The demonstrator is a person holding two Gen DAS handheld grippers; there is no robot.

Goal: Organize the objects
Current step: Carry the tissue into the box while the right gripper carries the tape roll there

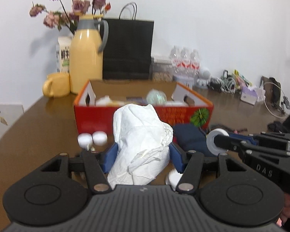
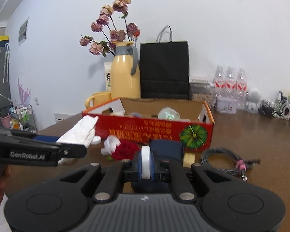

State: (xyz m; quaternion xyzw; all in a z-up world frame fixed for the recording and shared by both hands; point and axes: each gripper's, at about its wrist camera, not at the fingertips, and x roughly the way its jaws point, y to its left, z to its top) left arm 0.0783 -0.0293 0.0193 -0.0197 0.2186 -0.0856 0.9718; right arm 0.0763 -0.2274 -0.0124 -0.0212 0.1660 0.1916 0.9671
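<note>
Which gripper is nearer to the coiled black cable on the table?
Right. The right gripper, holding a white ring, is just left of the black cable; the left gripper, holding tissue, is farther left.

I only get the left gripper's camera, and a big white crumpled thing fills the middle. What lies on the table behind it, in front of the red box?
Observer: A red rose lies there, hidden from your view by the white tissue in the left gripper.
Operator: And that white ring on the right?
Observer: It is a roll of white tape, pinched edge-on in the right gripper.
Operator: Anything further right on the table?
Observer: A coiled grey braided cable with a pink tie lies on the brown table, near the red box's right corner.
</note>
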